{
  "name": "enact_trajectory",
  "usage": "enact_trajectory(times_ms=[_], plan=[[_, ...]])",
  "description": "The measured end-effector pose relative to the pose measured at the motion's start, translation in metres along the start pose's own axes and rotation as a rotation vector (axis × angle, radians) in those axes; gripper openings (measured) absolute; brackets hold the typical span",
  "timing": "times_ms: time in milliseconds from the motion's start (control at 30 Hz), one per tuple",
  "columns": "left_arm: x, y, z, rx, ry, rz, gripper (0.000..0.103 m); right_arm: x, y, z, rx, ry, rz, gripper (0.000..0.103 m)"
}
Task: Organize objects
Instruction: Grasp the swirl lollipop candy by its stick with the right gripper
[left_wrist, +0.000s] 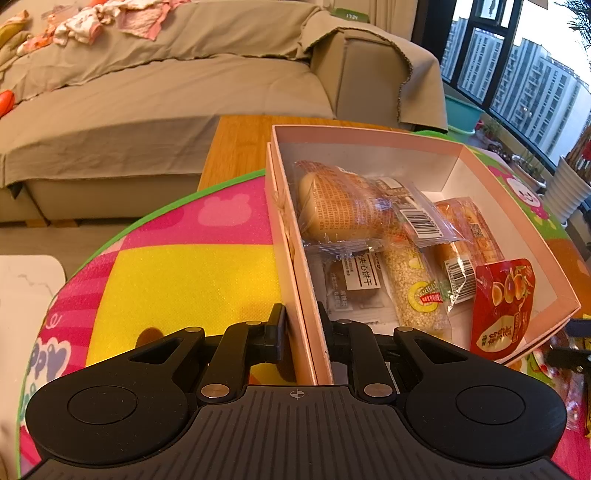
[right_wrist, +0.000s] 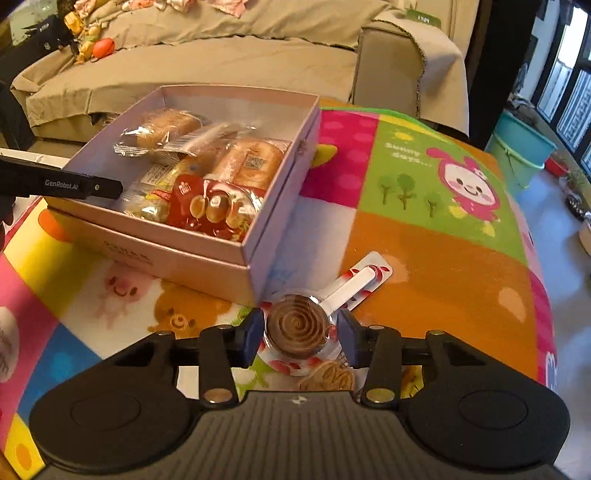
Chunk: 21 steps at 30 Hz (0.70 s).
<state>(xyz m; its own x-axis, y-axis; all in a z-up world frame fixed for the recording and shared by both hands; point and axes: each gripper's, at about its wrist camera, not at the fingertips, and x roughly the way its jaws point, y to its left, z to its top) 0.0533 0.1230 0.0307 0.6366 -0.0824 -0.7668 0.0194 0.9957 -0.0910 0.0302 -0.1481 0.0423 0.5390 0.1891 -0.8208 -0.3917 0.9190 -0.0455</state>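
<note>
A pink cardboard box (left_wrist: 291, 258) stands on a colourful cartoon mat (left_wrist: 177, 280) and holds several wrapped snacks, among them a bread pack (left_wrist: 343, 206), a grain bar (left_wrist: 417, 291) and a red pouch (left_wrist: 502, 306). My left gripper (left_wrist: 303, 325) is shut on the box's near wall, one finger outside and one inside. The box (right_wrist: 207, 254) also shows in the right wrist view, with the left gripper's finger (right_wrist: 62, 184) at its left wall. My right gripper (right_wrist: 299, 332) is shut on a wrapped brown spiral lollipop (right_wrist: 297, 330), whose white stick (right_wrist: 354, 284) points away.
A beige sofa (left_wrist: 166, 96) stands behind the table, with clothes on it. More wrapped sweets (right_wrist: 328, 376) lie under my right gripper. A teal bin (right_wrist: 517, 147) and a window are at the right. The mat (right_wrist: 443, 258) stretches to the right of the box.
</note>
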Motion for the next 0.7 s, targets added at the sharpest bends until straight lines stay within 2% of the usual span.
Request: enact_trajectory(times_ms=[100, 133, 167, 200, 367, 433, 500, 567, 700], plan=[[0.0, 0.0, 0.0, 0.0, 0.0, 0.0, 0.017, -0.008, -0.002, -0.006, 0.005, 0.022, 0.02, 0.042], [0.0, 0.0, 0.0, -0.001, 0.0, 0.0, 0.017, -0.013, -0.001, -0.008, 0.002, 0.03, 0.027, 0.038], [0.0, 0.0, 0.0, -0.001, 0.0, 0.0, 0.017, -0.019, -0.001, -0.01, -0.001, 0.039, 0.045, 0.02], [0.0, 0.0, 0.0, -0.001, 0.0, 0.0, 0.017, -0.024, -0.001, -0.012, -0.008, 0.059, 0.059, 0.018], [0.0, 0.001, 0.0, -0.006, -0.004, -0.001, 0.017, -0.058, 0.002, -0.013, -0.05, 0.022, 0.05, 0.018], [0.0, 0.001, -0.001, -0.006, -0.004, -0.001, 0.017, -0.064, 0.001, -0.012, -0.058, -0.004, 0.027, 0.022], [0.0, 0.001, 0.0, -0.007, -0.004, -0.002, 0.017, -0.062, -0.001, -0.011, -0.042, -0.009, 0.017, 0.041], [0.0, 0.001, 0.0, -0.006, -0.003, -0.001, 0.017, -0.054, -0.004, -0.01, 0.002, -0.009, 0.029, 0.053], [0.0, 0.001, 0.0, -0.004, -0.003, -0.001, 0.017, -0.03, -0.006, -0.014, 0.077, 0.003, 0.055, 0.069]])
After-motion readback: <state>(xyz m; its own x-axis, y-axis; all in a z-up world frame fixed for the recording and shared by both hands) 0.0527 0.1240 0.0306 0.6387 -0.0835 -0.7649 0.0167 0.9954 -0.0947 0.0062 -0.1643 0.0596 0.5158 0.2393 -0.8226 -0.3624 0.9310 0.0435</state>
